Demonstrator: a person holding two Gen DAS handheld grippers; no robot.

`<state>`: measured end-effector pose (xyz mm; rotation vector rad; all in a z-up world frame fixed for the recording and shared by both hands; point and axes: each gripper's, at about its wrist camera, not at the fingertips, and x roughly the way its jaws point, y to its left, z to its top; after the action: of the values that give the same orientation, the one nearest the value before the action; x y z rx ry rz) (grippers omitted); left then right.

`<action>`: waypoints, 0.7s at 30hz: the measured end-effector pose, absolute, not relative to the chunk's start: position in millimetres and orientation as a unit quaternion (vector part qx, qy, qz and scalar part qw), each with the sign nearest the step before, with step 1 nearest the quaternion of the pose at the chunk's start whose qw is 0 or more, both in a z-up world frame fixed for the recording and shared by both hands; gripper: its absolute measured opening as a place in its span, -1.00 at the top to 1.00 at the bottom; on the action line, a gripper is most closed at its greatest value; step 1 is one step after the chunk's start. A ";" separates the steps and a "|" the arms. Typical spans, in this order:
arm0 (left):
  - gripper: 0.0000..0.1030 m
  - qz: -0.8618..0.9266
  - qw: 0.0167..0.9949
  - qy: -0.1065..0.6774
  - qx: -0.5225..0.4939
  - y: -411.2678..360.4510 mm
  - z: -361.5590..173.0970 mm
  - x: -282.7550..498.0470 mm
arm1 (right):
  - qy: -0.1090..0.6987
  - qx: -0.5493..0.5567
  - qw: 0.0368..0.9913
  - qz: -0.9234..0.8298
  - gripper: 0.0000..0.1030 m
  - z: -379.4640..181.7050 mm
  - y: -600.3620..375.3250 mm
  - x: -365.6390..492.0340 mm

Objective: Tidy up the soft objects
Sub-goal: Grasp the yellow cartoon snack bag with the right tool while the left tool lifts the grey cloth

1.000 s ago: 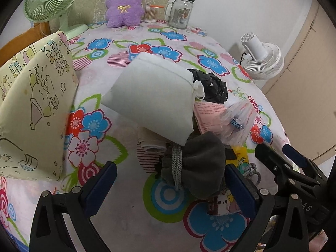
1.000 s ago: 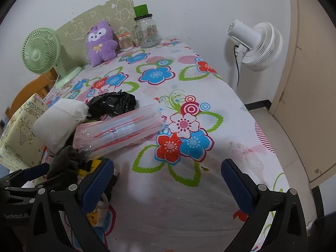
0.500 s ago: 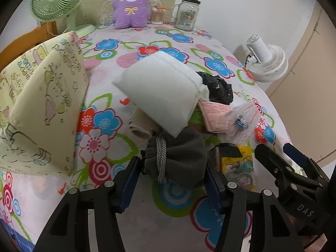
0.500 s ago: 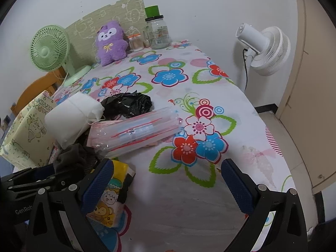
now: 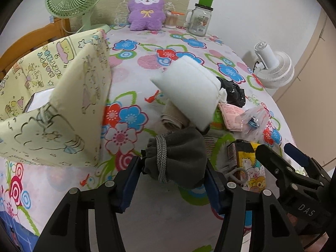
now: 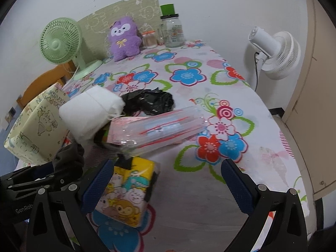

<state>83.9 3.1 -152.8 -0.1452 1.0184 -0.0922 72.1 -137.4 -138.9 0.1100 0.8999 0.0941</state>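
My left gripper (image 5: 171, 171) pinches the dark grey fleece drawstring pouch (image 5: 178, 157) at the pile's near edge: light, squashy (cord dangles); grip mid-body. My right gripper (image 6: 168, 178) gapes empty.

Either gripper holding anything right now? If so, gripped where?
Left gripper is shut on the grey drawstring pouch, pads pressing its two sides just below the cinched neck. Right gripper is open and holds nothing.

Left gripper (image 5: 173, 183) jaws clamp grey drawstring pouch (image 5: 178, 157) — raised.
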 end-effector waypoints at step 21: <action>-0.15 -0.022 0.877 0.477 -0.049 12.4 -150.4 67.3 | 0.486 -0.029 0.873 0.033 -0.98 -167.0 -95.9 80.9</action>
<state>67.3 12.4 -150.4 -0.1026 0.9946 -0.0456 80.9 -95.9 -167.0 -0.0615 1.0154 0.0697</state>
